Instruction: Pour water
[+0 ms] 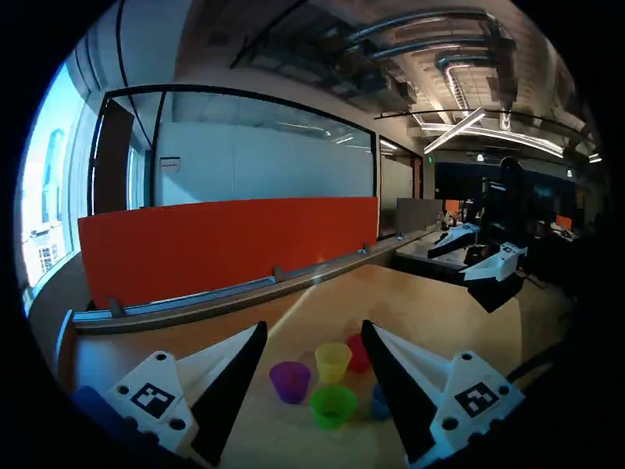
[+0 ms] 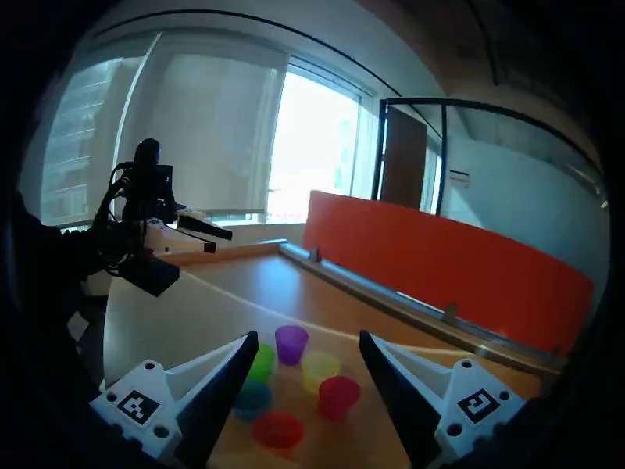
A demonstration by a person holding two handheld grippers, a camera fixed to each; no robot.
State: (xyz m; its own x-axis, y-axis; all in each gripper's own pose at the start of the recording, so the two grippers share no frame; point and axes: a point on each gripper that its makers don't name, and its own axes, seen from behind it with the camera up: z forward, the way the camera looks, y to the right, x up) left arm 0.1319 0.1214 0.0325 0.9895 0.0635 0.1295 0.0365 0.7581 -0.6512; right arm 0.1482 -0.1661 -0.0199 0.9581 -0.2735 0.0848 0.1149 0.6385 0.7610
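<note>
Small coloured cups sit clustered on the wooden desk (image 1: 437, 313): purple cup (image 1: 290, 381), yellow cup (image 1: 333, 361), green cup (image 1: 333, 405), others touching or just beside. Contents: cannot tell. Left gripper (image 1: 312, 324) and right gripper (image 2: 307, 334) hover above them, jaws spread, holding nothing. Judged: approach step; next move calls for picking one cup and clamping it squarely. Square markers (image 1: 151, 399) on the fingers; wall sign (image 1: 169, 164) unreadable.
</note>
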